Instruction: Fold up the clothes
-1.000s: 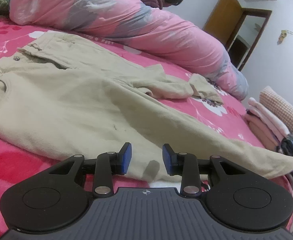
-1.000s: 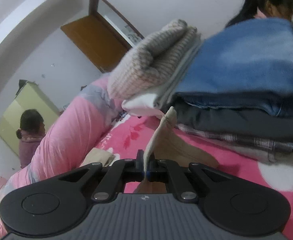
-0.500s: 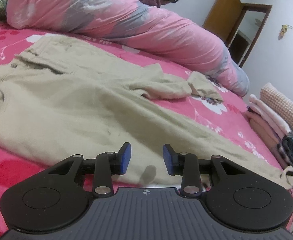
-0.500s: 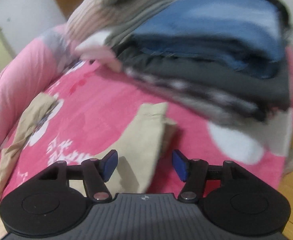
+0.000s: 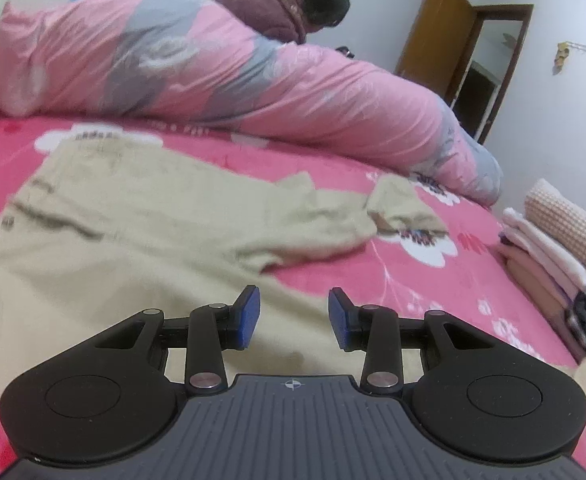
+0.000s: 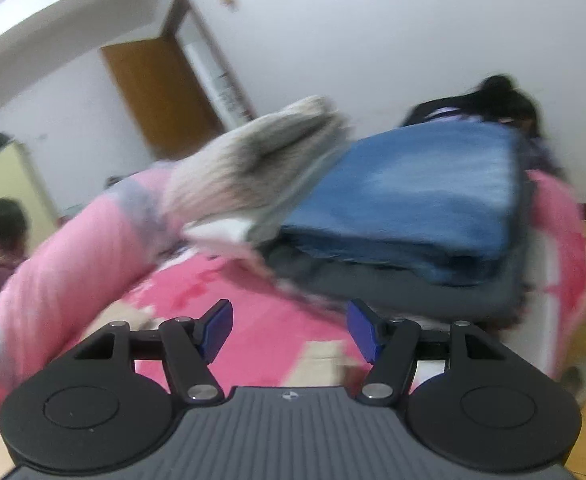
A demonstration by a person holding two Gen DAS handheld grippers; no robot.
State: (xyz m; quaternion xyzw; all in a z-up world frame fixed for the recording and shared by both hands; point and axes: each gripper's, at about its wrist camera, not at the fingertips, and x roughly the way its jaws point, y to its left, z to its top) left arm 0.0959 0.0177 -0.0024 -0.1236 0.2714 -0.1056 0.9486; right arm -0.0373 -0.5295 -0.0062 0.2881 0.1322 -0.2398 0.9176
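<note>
- Left wrist view: the left gripper (image 5: 289, 316) hangs over the beige trousers (image 5: 105, 248), its blue pads (image 5: 249, 314) parted and the jaws opening, with nothing between them; the cloth lies below them and is not pinched.
- The beige trousers are spread flat across the pink floral bedspread (image 5: 425, 280), waistband to the left of the gripper, one leg running under the gripper toward the right edge of the picture; the other leg reaches beyond the gripper, its end crumpled and folded over on itself.
- Beyond the trousers a rolled pink and grey quilt (image 5: 221, 76) lies along the far side of the bedspread; a person in a dark purple jacket (image 5: 285, 12) leans behind the quilt.
- To the right of the trousers, at the edge of the bedspread, stands a stack of folded clothes (image 5: 553, 240), pale pink pieces under a checked knit.
- Right wrist view, blurred: the right gripper (image 6: 289, 330) has its jaws set wide and opening, empty; a beige patch of the trousers (image 6: 321, 356) shows on the bedspread just under the gap.
- Directly ahead of this gripper rises the stack of folded clothes (image 6: 413, 208); folded blue jeans (image 6: 421, 196) on dark pieces, a ribbed grey knit (image 6: 253, 160) to their left.
- Behind the stack a second person with dark hair (image 6: 501, 96); a brown door (image 6: 165, 88) stands left of the stack.
</note>
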